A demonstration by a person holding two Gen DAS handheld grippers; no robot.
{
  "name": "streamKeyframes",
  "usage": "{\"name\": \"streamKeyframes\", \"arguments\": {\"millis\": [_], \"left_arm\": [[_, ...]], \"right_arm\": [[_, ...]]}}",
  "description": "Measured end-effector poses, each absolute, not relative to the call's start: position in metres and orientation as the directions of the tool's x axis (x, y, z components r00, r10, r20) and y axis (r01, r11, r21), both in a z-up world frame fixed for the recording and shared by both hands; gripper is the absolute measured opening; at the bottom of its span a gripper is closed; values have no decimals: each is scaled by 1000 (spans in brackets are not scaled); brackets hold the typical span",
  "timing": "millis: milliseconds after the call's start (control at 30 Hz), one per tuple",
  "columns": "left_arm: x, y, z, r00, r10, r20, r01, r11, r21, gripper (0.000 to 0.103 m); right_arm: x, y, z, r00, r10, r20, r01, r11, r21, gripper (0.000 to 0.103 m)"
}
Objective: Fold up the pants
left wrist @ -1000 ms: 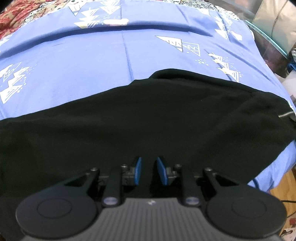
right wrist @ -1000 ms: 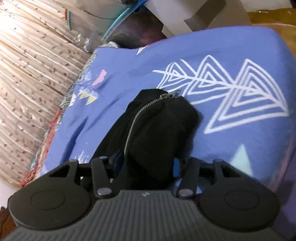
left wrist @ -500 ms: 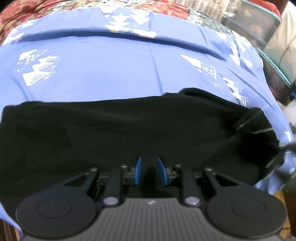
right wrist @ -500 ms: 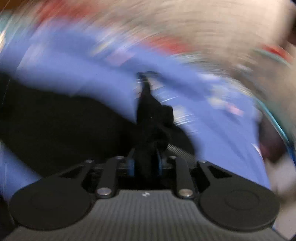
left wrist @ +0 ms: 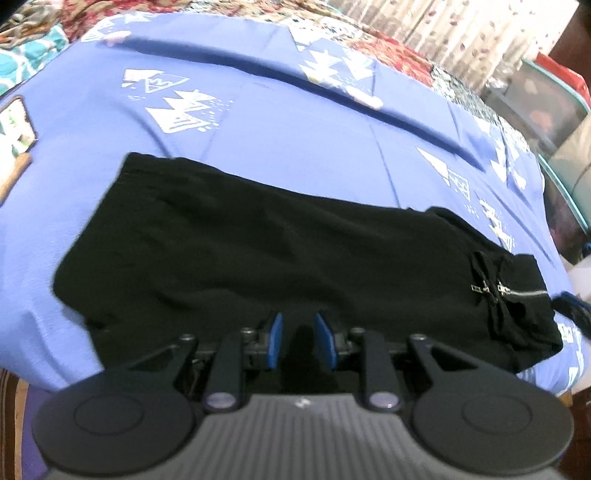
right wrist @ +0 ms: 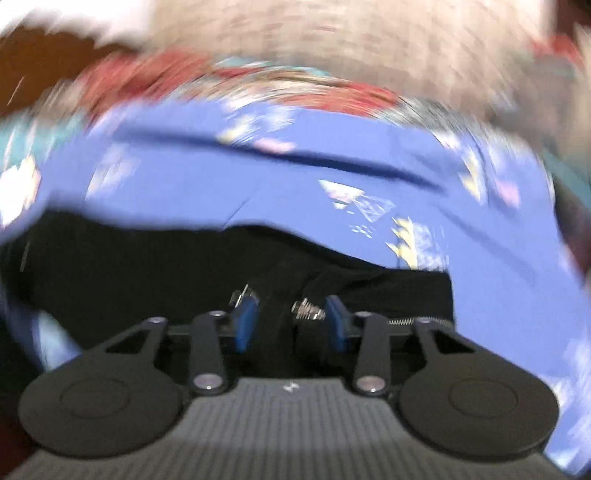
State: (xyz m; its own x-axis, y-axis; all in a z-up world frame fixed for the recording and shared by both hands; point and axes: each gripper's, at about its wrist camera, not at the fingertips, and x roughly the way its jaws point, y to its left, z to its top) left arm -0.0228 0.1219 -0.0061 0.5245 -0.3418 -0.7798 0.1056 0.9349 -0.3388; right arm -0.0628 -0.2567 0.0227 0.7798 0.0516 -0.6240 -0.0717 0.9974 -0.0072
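Black pants (left wrist: 258, 251) lie lengthwise across the blue patterned bedsheet (left wrist: 295, 129), and a silver zip (left wrist: 524, 293) shows at their right end. My left gripper (left wrist: 301, 334) sits at the pants' near edge, its blue pads shut on a ridge of black cloth. The right wrist view is blurred by motion. In it, my right gripper (right wrist: 290, 319) holds a bunch of the pants (right wrist: 129, 266) with a metal zip pull (right wrist: 308, 308) between its pads. Its jaws are closing a little on that cloth.
A red floral quilt (left wrist: 388, 48) and a pale curtain (left wrist: 461, 33) lie beyond the sheet. A clear storage box (left wrist: 546, 103) stands off the bed's right side. A small framed item (left wrist: 14, 125) is at the left edge. The bed's near edge runs just under my left gripper.
The right gripper rolled and carried the zipped leg end from the sheet's corner over onto the pants. The left view swung left, so the pants' whole length and left end now show.
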Motion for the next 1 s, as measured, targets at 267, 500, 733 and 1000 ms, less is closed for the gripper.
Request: {"name": "streamKeyframes", "arguments": {"millis": [267, 500, 733, 1000], "left_arm": [[-46, 193, -2, 593, -278, -756, -26, 931, -363, 30], [-39, 233, -14, 618, -271, -738, -142, 885, -444, 48], [-34, 243, -29, 601, -325, -730, -157, 847, -507, 60], [-18, 236, -47, 571, -426, -702, -134, 795, -592, 80]], "right_arm": [[-45, -254, -34, 643, -36, -765, 162, 983, 90, 38], [-77, -194, -13, 708, 200, -677, -23, 965, 261, 41], [-42, -134, -42, 535, 389, -750, -163, 918, 361, 38], [-33, -138, -25, 527, 395, -753, -166, 916, 365, 38]]}}
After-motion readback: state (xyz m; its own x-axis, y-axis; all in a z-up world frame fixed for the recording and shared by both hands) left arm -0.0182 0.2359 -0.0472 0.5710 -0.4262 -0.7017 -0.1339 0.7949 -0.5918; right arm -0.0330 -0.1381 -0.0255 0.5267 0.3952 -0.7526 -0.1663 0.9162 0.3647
